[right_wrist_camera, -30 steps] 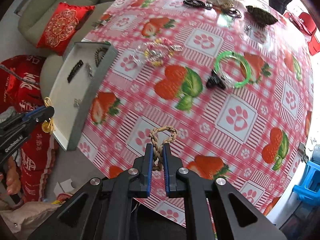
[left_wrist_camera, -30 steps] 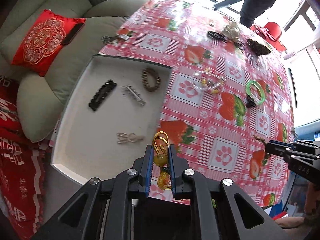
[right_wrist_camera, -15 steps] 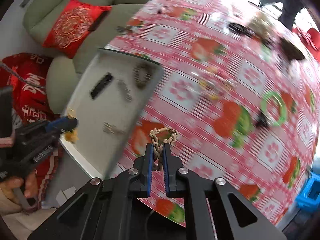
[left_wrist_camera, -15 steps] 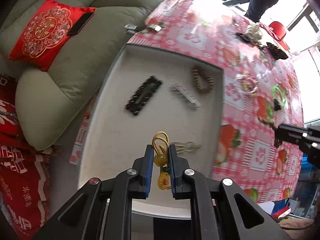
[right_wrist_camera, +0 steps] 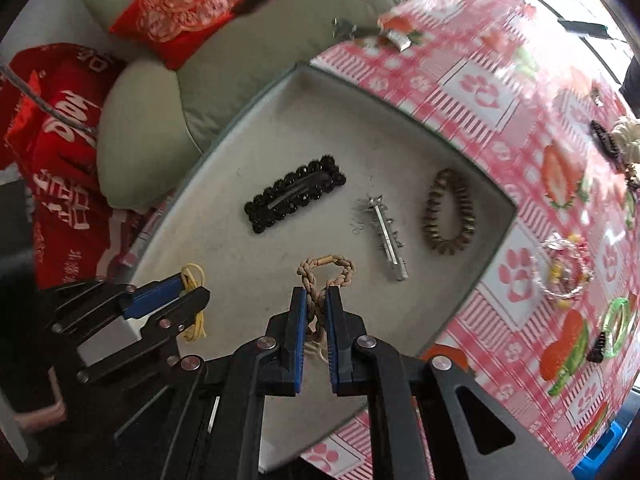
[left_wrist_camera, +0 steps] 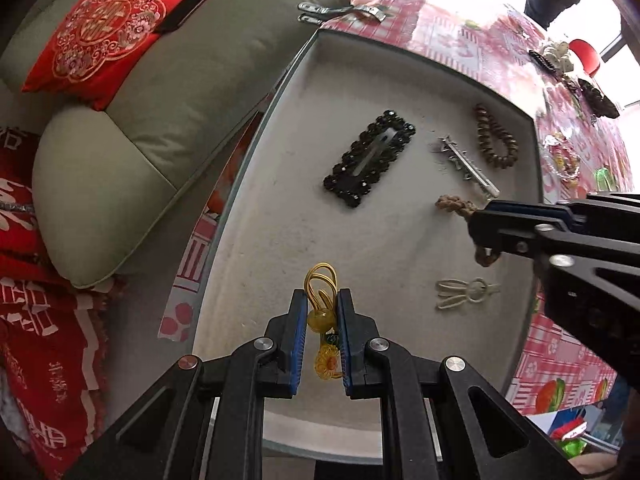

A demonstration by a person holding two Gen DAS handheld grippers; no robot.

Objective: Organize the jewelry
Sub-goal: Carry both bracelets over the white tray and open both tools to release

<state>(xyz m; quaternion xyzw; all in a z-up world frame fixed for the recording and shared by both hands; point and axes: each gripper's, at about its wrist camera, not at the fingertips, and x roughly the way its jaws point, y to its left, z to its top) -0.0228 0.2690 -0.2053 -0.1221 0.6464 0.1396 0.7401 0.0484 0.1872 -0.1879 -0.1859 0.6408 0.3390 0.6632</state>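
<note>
My left gripper (left_wrist_camera: 322,304) is shut on a yellow hair tie with amber beads (left_wrist_camera: 320,294) and holds it over the near part of the white tray (left_wrist_camera: 304,216). My right gripper (right_wrist_camera: 316,300) is shut on a tan braided rope bracelet (right_wrist_camera: 326,270) over the tray's middle; it also shows in the left wrist view (left_wrist_camera: 456,205). In the tray lie a black beaded hair clip (left_wrist_camera: 370,158), a silver hair clip (left_wrist_camera: 466,164), a brown bead bracelet (left_wrist_camera: 496,142) and a cream rabbit-shaped clip (left_wrist_camera: 466,294).
The tray sits at the edge of a table with a red strawberry cloth (right_wrist_camera: 520,132). More jewelry lies there: a beaded bracelet (right_wrist_camera: 566,274), a green bangle (right_wrist_camera: 618,332), dark pieces (right_wrist_camera: 604,144). A green sofa with a red cushion (left_wrist_camera: 108,28) is on the left.
Both grippers have moved over the tray with their pieces still held. The right gripper came in from over the tablecloth and now sits close beside the left one.
</note>
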